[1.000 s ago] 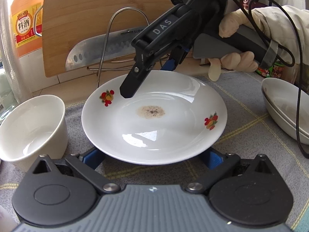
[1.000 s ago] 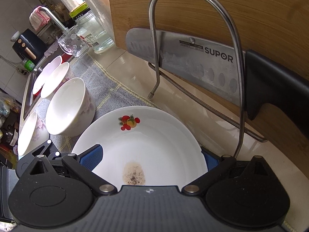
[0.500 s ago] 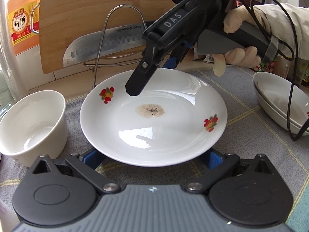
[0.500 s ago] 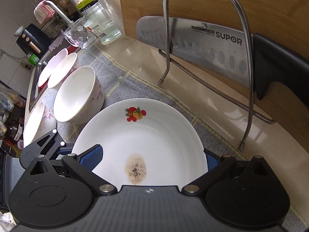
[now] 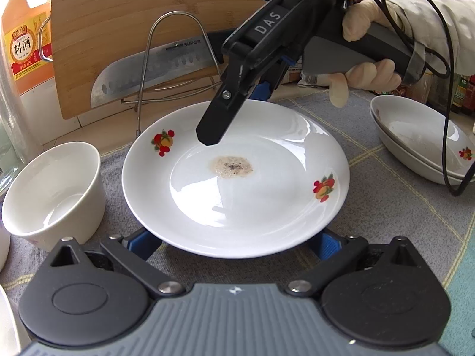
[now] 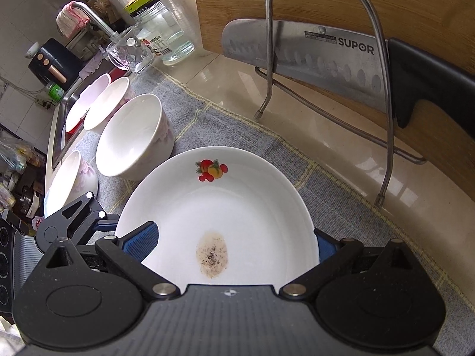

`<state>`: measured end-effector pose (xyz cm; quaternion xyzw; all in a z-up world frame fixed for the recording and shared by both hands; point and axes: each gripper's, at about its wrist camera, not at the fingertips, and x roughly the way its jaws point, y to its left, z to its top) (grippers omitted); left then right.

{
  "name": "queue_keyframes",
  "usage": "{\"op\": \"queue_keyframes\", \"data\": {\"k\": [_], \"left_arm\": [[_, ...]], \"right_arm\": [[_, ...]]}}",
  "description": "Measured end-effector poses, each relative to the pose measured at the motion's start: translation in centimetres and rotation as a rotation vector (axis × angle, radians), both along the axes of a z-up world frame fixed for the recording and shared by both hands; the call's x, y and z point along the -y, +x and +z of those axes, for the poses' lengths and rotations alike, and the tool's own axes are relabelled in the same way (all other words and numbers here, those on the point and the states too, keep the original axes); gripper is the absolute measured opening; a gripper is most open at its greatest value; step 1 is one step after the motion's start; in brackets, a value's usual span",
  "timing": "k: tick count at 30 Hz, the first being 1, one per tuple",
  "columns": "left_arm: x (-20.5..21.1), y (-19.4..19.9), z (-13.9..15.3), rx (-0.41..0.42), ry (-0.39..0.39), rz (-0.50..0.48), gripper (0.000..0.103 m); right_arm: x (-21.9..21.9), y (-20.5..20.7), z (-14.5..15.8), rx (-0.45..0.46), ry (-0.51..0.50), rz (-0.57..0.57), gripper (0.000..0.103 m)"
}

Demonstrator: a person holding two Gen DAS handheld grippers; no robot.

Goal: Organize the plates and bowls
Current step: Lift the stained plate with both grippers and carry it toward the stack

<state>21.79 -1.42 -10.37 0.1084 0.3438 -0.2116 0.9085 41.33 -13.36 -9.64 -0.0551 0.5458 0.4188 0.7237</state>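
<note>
The left wrist camera sat low, close behind its own tool (image 5: 234, 237), and faced across the worktop toward the far cutting board (image 5: 118, 29), with the plate (image 5: 267, 201) close in front. The right wrist camera looked steeply down from above the same plate (image 6: 237, 207), toward the left along the row of bowls. Both views shared the plate, the knife (image 6: 311, 50) and the wire rack (image 5: 148, 59).

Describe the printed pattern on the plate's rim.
Red and orange fruit motifs on the white plate; clearest from the left wrist.
</note>
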Motion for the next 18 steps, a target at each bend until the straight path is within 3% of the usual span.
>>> {"op": "queue_keyframes", "data": {"k": [18], "left_arm": [[0.0,-2.0,2.1,-0.01,-0.029,-0.049,0.102]], "right_arm": [[1.3,-5.0,2.0,0.03,-0.003,-0.058,0.103]]}}
